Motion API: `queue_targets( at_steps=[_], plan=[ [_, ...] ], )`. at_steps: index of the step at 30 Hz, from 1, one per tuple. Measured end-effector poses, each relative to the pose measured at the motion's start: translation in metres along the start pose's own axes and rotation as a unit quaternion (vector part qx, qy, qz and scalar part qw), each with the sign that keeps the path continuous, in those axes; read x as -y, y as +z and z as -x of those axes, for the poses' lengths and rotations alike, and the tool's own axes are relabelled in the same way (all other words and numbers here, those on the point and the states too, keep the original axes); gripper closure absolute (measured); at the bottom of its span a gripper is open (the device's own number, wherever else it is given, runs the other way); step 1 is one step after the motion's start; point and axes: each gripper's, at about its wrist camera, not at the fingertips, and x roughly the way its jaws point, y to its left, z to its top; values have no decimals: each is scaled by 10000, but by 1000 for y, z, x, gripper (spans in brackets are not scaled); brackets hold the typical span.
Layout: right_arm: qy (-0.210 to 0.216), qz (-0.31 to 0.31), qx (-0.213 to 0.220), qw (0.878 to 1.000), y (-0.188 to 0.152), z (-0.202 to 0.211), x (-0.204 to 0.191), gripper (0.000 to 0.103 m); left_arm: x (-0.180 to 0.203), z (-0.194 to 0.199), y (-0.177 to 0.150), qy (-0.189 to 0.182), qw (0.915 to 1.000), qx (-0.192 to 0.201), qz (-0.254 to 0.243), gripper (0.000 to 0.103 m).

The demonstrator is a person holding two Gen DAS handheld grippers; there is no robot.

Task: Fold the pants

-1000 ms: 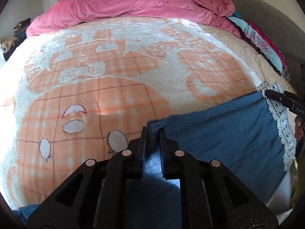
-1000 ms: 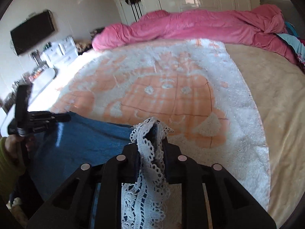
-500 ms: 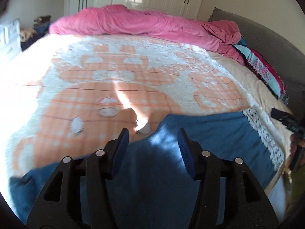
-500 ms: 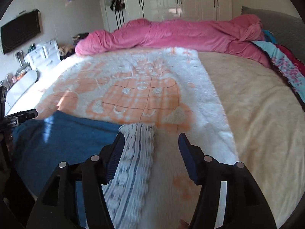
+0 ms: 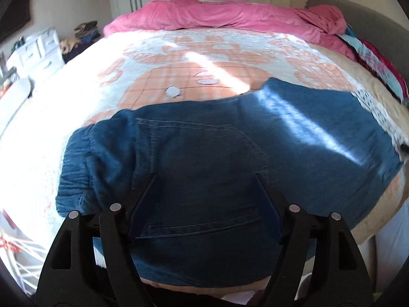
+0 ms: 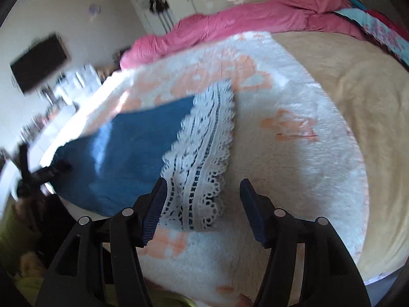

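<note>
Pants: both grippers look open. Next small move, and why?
Probably bring the right gripper down onto the lace hem and close on it. Both grippers are open and hold nothing: the pants lie spread flat on the blanket, not visibly folded across their length, and the hem sits just ahead of the right jaws. The left gripper hangs over the waist end.

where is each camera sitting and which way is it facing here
Left wrist: on the left gripper, above the near bed edge, facing the pink duvet across the blue pants; its open jaws show.
Right wrist: on the right gripper, tilted, over the lace hem; open jaws and a green sleeve show.
Shared: pants, blanket, duvet.
</note>
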Motion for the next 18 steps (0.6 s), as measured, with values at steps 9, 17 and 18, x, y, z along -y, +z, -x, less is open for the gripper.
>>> queue_targets(
  at_steps=[9, 17, 18],
  plan=[
    [-428, 517, -329, 9972, 11, 3, -13, 89, -22, 2, -11, 13, 9996, -63, 279, 37],
    [-141, -249, -212, 9994, 0, -5, 10, 75, -24, 0, -12, -111, 9992, -62, 383, 37],
    [-241, -258, -167, 9992, 0, 2, 10, 67, -24, 3, -12, -125, 9991, -8, 396, 37]
  ],
)
